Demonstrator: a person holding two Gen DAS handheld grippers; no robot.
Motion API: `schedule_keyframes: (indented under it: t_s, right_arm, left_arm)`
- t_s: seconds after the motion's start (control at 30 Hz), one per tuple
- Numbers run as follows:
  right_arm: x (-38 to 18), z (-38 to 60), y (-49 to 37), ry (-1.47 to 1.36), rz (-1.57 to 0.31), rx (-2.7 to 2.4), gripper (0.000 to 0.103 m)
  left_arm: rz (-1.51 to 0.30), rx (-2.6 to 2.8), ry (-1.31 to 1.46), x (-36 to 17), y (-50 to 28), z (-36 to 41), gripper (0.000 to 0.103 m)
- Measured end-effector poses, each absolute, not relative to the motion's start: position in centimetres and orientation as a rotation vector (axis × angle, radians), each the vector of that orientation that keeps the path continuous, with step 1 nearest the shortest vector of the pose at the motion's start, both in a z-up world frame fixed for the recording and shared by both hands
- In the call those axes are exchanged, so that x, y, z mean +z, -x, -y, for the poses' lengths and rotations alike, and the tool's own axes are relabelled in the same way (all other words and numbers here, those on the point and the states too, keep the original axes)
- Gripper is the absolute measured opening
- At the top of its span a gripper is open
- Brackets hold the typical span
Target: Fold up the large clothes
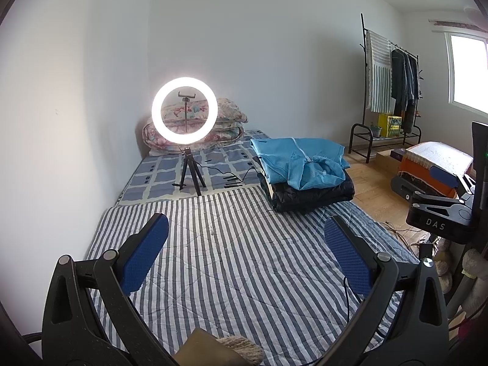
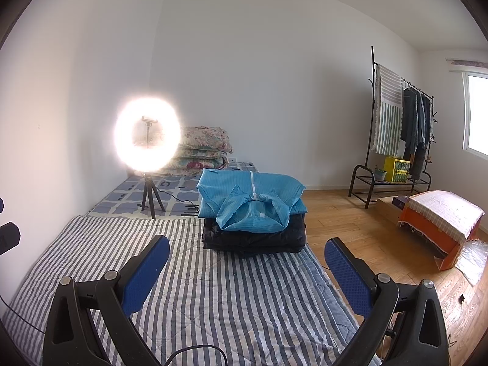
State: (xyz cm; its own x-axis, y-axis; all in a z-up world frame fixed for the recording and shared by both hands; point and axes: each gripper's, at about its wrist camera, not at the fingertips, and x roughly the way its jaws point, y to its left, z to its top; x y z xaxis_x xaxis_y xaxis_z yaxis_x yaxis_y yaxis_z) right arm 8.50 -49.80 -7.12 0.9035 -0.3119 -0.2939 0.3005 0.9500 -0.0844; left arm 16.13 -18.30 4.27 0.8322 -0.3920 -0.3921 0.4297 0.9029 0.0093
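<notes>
A folded light blue zip garment (image 1: 300,160) (image 2: 251,206) lies on top of a folded black quilted garment (image 1: 311,195) (image 2: 254,238), stacked at the right edge of the striped quilt (image 1: 244,259) (image 2: 213,289). My left gripper (image 1: 245,228) hovers open over the quilt, well short of the stack, with nothing between its blue pads (image 1: 143,256). My right gripper (image 2: 247,250) is also open and empty, its gap just in front of the black garment. In the left wrist view the right gripper's body (image 1: 442,213) shows at the right edge.
A lit ring light on a small tripod (image 1: 185,113) (image 2: 148,135) stands on the checked mattress (image 1: 170,180), its cable trailing right. Folded floral bedding (image 1: 198,128) lies in the corner. A clothes rack (image 1: 393,88) (image 2: 402,122), an orange covered box (image 2: 439,222) and wooden floor (image 2: 366,238) are right.
</notes>
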Motion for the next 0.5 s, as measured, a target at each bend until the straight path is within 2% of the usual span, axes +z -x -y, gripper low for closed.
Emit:
schedule_keyframes:
  t_s: [0.5]
  right_arm:
    - [-7.55, 49.68, -8.55, 0.038, -0.312, -0.317, 0.103]
  left_arm:
    - [-0.378, -0.427, -0.083, 4.26, -15.79, 18.22, 0.103]
